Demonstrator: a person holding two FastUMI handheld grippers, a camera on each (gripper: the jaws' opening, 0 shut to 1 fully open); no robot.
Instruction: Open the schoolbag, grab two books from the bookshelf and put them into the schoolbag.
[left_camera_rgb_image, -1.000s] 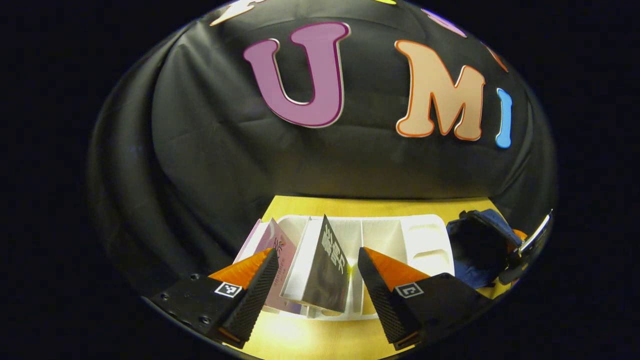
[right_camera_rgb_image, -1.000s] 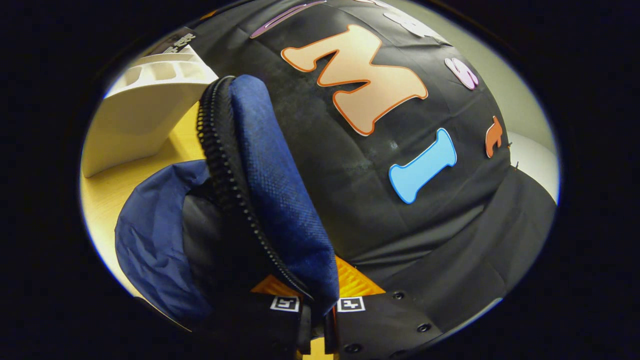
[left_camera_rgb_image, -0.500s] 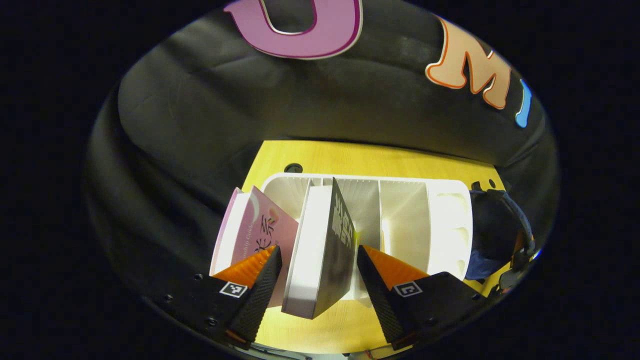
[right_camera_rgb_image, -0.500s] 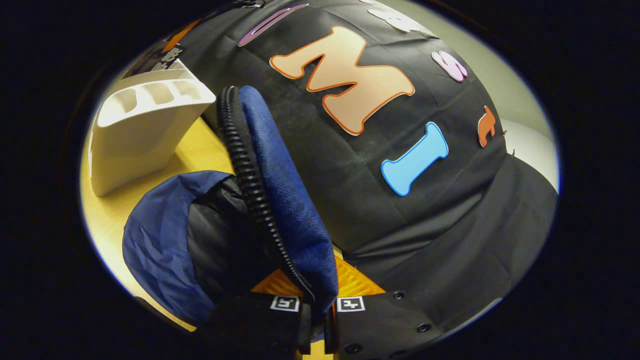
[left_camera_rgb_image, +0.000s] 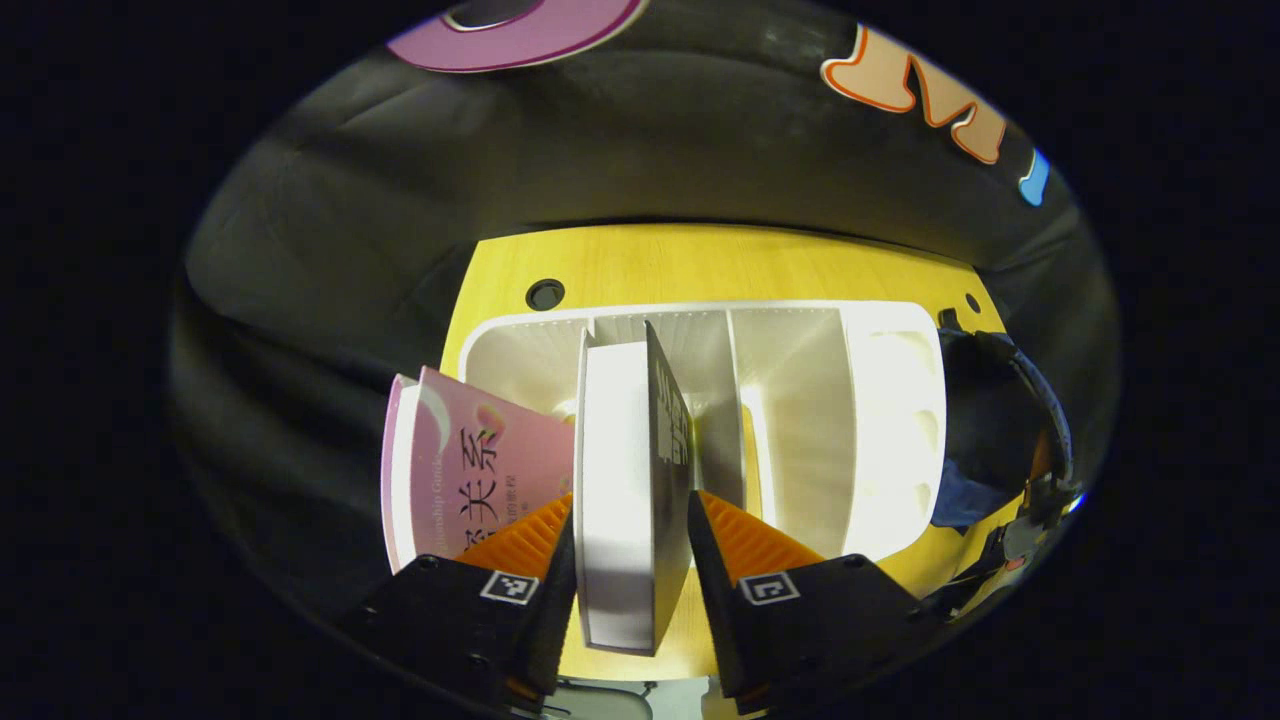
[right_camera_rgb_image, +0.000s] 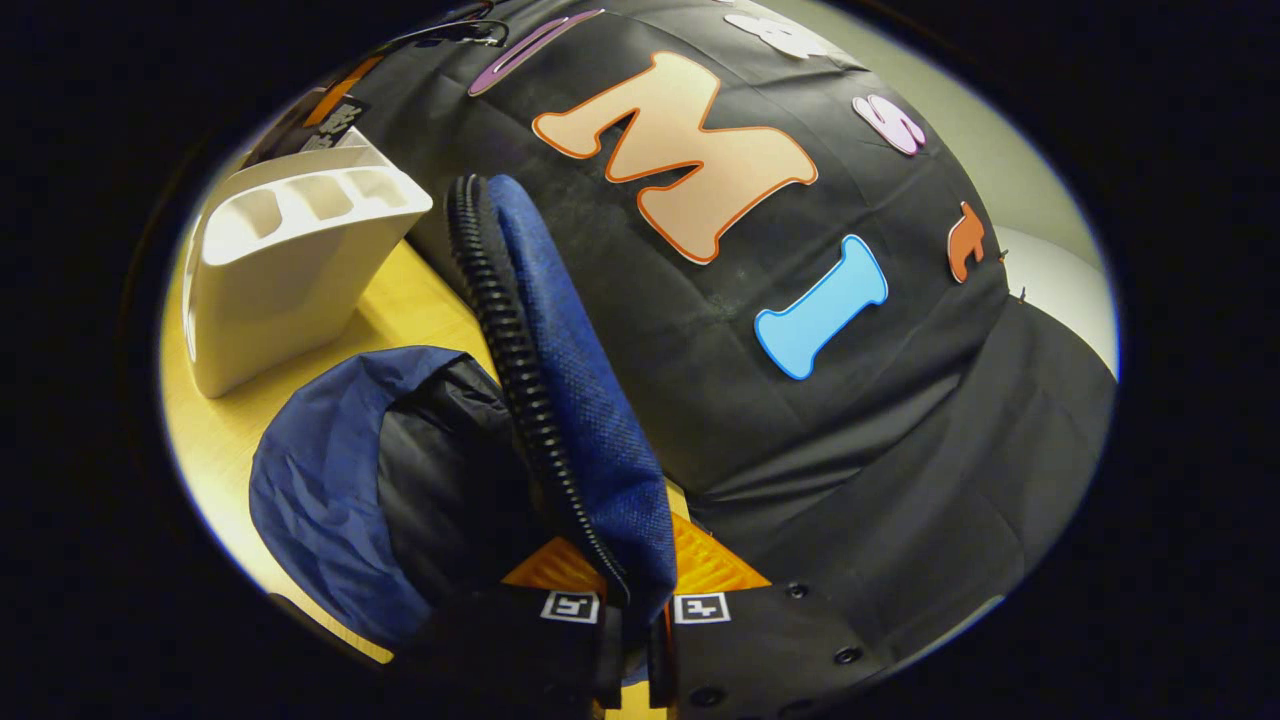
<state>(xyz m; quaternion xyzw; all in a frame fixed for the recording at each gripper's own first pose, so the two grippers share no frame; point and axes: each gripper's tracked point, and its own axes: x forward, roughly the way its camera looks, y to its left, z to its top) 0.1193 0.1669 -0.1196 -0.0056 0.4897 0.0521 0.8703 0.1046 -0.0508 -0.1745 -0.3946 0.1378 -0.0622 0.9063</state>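
book (left_camera_rgb_image: 625, 500) stands upright, spine away, pinched by left tool (left_camera_rgb_image: 630, 560); right tool (right_camera_rgb_image: 634, 625) pinches schoolbag flap (right_camera_rgb_image: 580, 400)

1. A yellow wooden table (left_camera_rgb_image: 700, 265) carries everything; a round dark hole (left_camera_rgb_image: 545, 294) sits near its far left corner.
2. A white bookshelf (left_camera_rgb_image: 880, 400) with upright dividers stands on the table.
3. A black-covered book (left_camera_rgb_image: 640, 480) stands in one compartment; a pink book (left_camera_rgb_image: 480, 480) leans at the left end.
4. A blue schoolbag (right_camera_rgb_image: 320, 490) rests on the table just beside the bookshelf, its zippered flap (right_camera_rgb_image: 570, 400) raised.
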